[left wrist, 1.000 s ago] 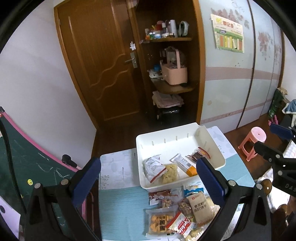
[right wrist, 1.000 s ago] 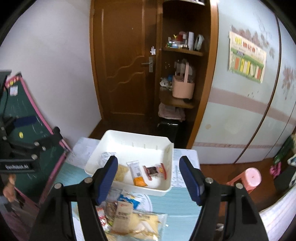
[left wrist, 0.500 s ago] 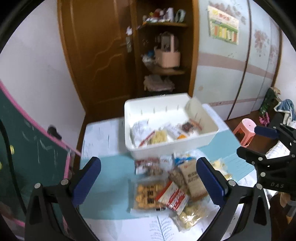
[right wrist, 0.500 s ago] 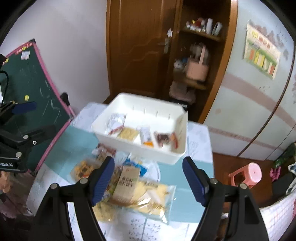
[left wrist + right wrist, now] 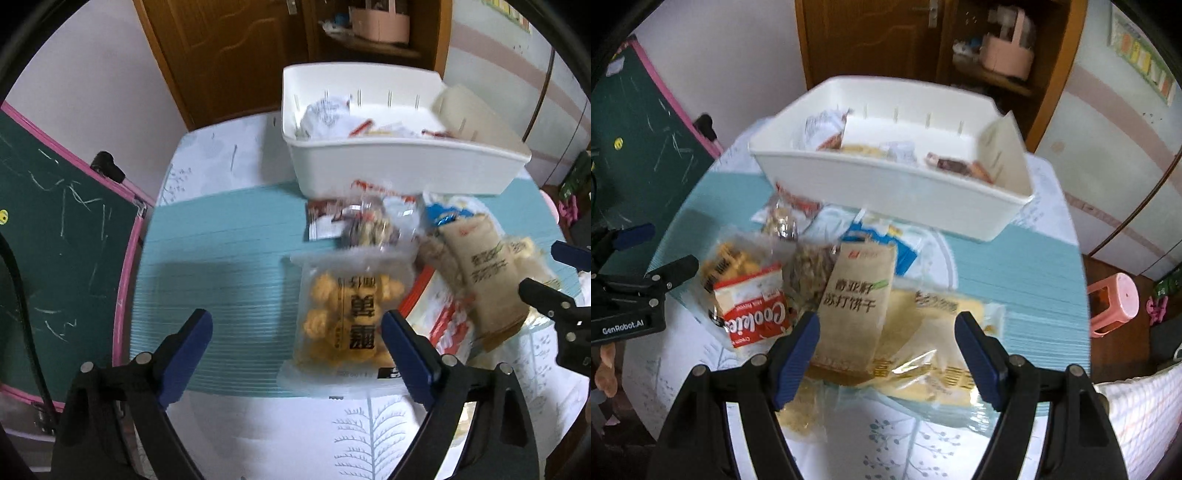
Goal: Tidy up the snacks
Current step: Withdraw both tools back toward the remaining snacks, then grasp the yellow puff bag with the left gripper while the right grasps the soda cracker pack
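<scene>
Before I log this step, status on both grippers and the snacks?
Left gripper open, right gripper open, both empty. Snack pile loose before white bin. Nothing blocking.

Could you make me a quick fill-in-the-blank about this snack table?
The bin holding some snacks is ____ in colour.
The red packet reads ____.
Both the left claw and right claw are ____, holding nothing.
The stool beside the table is ____.

Missing: white; Cookies; open; pink

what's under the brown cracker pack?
The cracker pack lies on a clear bag of yellow snacks and overlaps a seed bag. A blue packet pokes out behind. Whatever lies directly beneath its middle is covered.
</scene>
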### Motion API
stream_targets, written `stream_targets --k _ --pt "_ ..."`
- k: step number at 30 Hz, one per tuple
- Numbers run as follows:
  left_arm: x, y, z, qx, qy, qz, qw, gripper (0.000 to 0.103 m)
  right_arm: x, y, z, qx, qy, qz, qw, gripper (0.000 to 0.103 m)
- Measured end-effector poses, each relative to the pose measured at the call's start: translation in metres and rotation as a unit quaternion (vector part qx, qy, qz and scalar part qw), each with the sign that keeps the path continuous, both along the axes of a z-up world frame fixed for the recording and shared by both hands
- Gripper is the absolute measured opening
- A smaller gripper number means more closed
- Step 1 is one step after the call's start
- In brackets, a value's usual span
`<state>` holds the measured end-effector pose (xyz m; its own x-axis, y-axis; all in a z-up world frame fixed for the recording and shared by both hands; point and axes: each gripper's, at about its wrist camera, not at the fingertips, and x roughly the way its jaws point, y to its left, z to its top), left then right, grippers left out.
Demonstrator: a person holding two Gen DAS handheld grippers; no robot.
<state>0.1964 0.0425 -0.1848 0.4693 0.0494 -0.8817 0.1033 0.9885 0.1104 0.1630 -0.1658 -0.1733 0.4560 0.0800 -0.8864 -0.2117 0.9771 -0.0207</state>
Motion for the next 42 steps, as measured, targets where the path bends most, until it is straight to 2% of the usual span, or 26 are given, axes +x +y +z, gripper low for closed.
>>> stream_targets --k 10,13,14,15,23,28,29,30,33,35,36,38,42 --pt "0.010 -0.005 -0.021 0.000 0.021 -0.003 0.9998 0.092 0.009 0.028 -0.042 -0.020 0.038 0.022 0.999 0.075" --pt "0.015 -0.006 -0.023 -0.008 0.028 0.000 0.9996 0.092 0.007 0.037 -0.047 -0.045 0.011 0.030 0.998 0.075" --pt "0.016 -0.005 -0.024 -0.014 0.031 0.000 0.9994 0.092 0.006 0.036 -0.047 -0.038 0.009 0.030 0.999 0.071" --pt "0.018 -0.006 -0.025 -0.021 0.036 -0.001 0.9991 0.092 0.006 0.034 -0.046 -0.033 0.005 0.029 0.999 0.063" --pt "0.029 -0.024 -0.038 -0.061 0.072 -0.019 0.9954 0.093 -0.005 0.003 -0.037 0.003 0.002 0.005 1.000 0.058" --pt "0.038 -0.040 -0.062 -0.008 0.100 -0.013 0.9949 0.093 -0.012 -0.007 -0.036 0.027 0.005 -0.013 1.000 0.057" --pt "0.040 -0.039 -0.068 -0.004 0.109 -0.008 0.9940 0.096 -0.013 -0.009 -0.036 0.032 0.005 -0.016 0.999 0.057" --pt "0.041 -0.035 -0.068 -0.012 0.104 0.001 0.9944 0.099 -0.015 -0.011 -0.036 0.036 0.005 -0.019 0.999 0.057" --pt "0.044 -0.020 -0.074 -0.058 0.125 0.027 0.9901 0.100 -0.017 -0.012 -0.036 0.044 0.005 -0.023 0.999 0.057" --pt "0.044 -0.018 -0.072 -0.055 0.121 0.028 0.9908 0.094 -0.017 -0.014 -0.036 0.050 0.004 -0.023 0.998 0.056" --pt "0.043 -0.019 -0.069 -0.056 0.116 0.026 0.9913 0.082 -0.016 -0.014 -0.036 0.053 0.005 -0.023 0.998 0.056" --pt "0.039 -0.020 -0.064 -0.052 0.113 0.025 0.9920 0.078 -0.016 -0.017 -0.035 0.067 0.006 -0.022 0.998 0.055" --pt "0.031 -0.015 -0.061 -0.070 0.115 0.045 0.9899 0.077 -0.020 -0.017 -0.031 0.076 0.002 -0.025 0.997 0.055"
